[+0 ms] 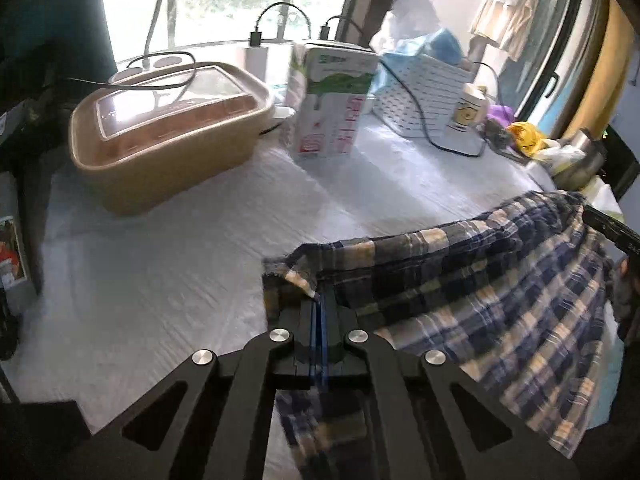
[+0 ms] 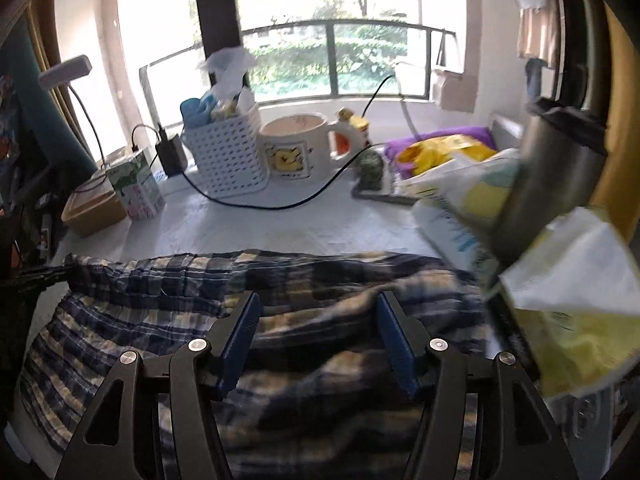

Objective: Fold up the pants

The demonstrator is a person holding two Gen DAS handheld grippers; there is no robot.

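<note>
The pants [image 1: 472, 280] are plaid — navy, cream and pale yellow checks, in a thin crinkled cloth. They lie on the near part of the white tabletop [image 1: 160, 280], spread across it from side to side and falling over its front edge. In the left wrist view the far edge runs as a long dark band, gathered and puckered like a waistband, from a frayed corner near the middle out to the right. Below that band the cloth hangs in soft folds. The checks are blurred in both views.

The left claw [image 1: 319, 300] is closed tight on that corner; its blue pads meet with a thin fold of cloth pinched between them, and a small flap stands up just past the tips. More of the plaid hangs under the claw.

The right claw [image 2: 318, 312] stands about half open over the rumpled middle of the pants. Its two blue pads [image 2: 244, 328] are well apart and nothing is caught between them — the cloth lies beneath, and whether the tips touch it I cannot tell.

Behind the pants the tabletop carries a tan box [image 1: 160, 132] with a clear lid, a carton [image 1: 332, 104], a white basket [image 2: 228, 156], a mug [image 2: 298, 148] and a black cable [image 2: 280, 204].
</note>
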